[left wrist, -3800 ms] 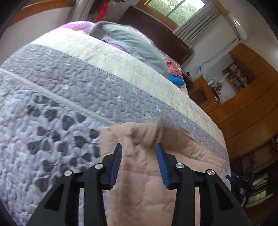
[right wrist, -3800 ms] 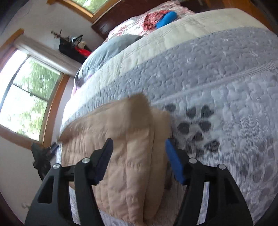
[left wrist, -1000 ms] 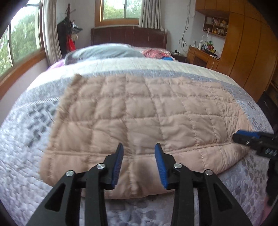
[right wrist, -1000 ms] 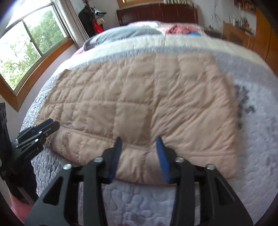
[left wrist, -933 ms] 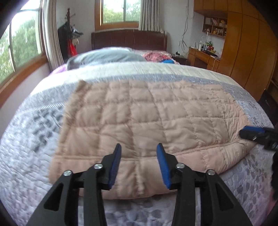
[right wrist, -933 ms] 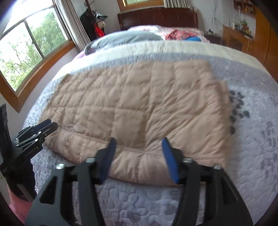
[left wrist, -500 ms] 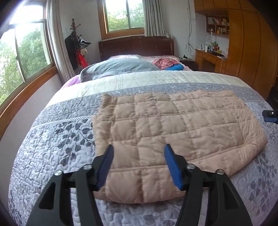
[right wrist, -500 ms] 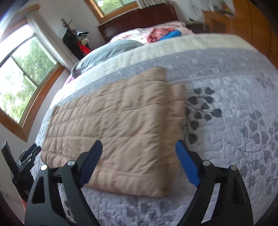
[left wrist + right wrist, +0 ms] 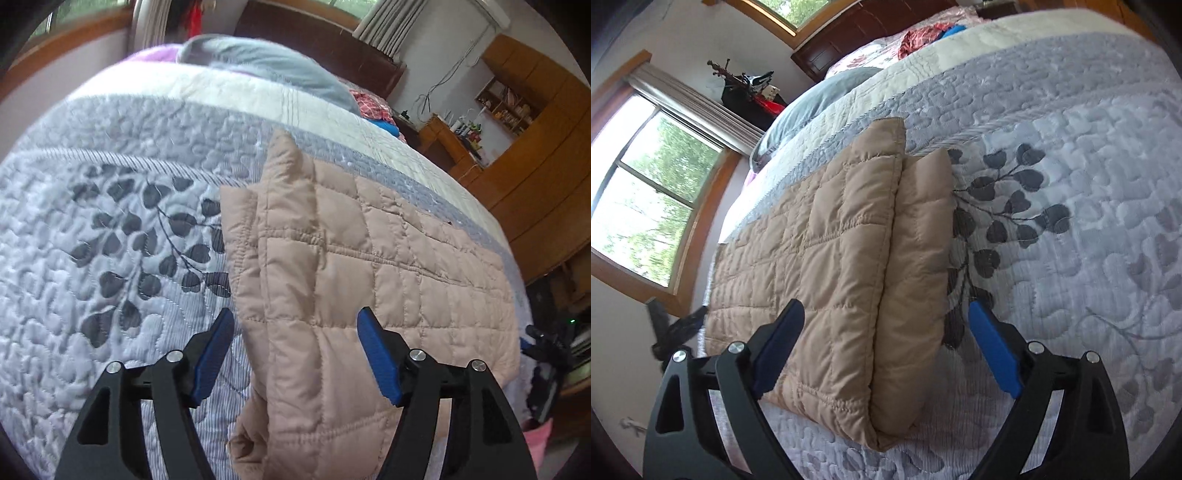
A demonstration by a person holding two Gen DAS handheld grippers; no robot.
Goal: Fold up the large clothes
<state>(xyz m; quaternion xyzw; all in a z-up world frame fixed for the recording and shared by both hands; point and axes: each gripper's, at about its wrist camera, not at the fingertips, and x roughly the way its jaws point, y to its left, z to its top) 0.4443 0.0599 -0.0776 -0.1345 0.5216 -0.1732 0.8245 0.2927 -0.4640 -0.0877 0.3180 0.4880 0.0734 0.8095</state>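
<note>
A tan quilted padded garment (image 9: 369, 266) lies folded flat on the grey leaf-patterned bedspread (image 9: 110, 229). My left gripper (image 9: 295, 354) is open and empty, just above the garment's left end, where layered edges stack. In the right wrist view the same garment (image 9: 831, 266) shows its right end as a thick stack of layers. My right gripper (image 9: 886, 354) is open wide and empty, straddling that right end without touching it. The other gripper shows dark and blurred at the far edge of each view.
A grey pillow (image 9: 266, 66) and red and blue items (image 9: 373, 107) lie by the dark headboard. Wooden cabinets and a desk (image 9: 517, 155) stand to the right of the bed. A window (image 9: 646, 206) is on the left wall.
Both grippers have opened wider and swung outward and down, from the garment's near middle edge to its two ends. The garment has not moved.
</note>
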